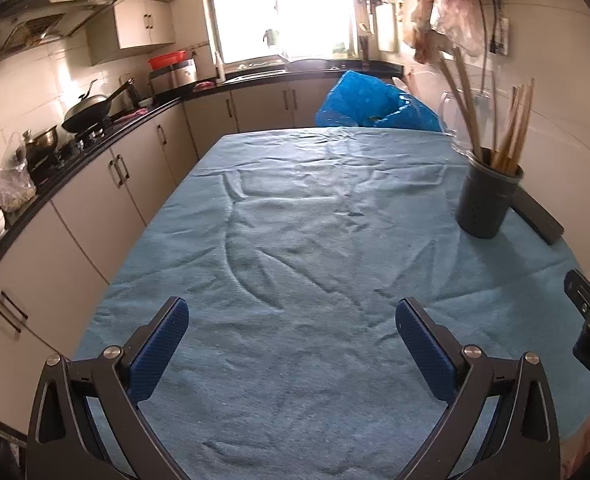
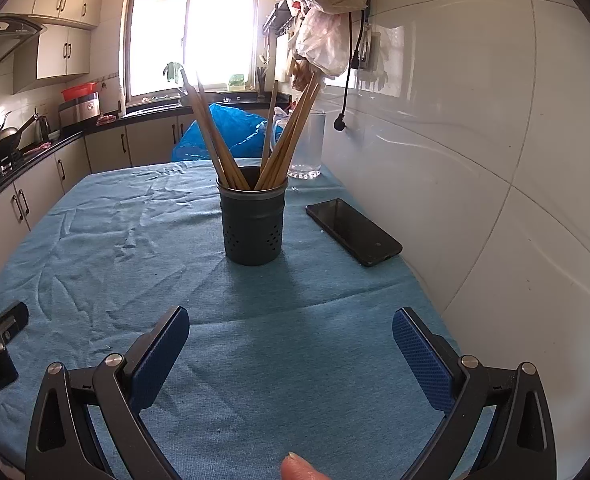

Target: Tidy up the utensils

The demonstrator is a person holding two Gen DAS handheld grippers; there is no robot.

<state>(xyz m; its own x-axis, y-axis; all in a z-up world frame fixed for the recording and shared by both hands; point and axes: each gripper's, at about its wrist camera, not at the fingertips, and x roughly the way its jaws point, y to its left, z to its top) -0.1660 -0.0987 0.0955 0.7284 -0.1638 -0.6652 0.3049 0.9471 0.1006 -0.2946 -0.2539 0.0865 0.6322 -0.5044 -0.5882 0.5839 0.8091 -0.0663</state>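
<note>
Chopsticks [image 2: 279, 136] are standing fanned out in a dark perforated holder [image 2: 253, 222] on the blue-clothed surface [image 2: 135, 248], near the wall side. Only the right wrist view is showing the black phone [image 2: 353, 231] lying fully, just beside the holder; the left view is cutting it off behind the holder. Both the left gripper [image 1: 293, 344] and right gripper [image 2: 291, 348] are hovering with fingers spread apart, holding nothing.

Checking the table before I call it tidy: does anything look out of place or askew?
Nothing spilled or damaged. The chopsticks stand splayed in the upright dark holder. The one non-utensil is a black phone lying flat on the wrinkled blue cloth, right of the holder.
</note>
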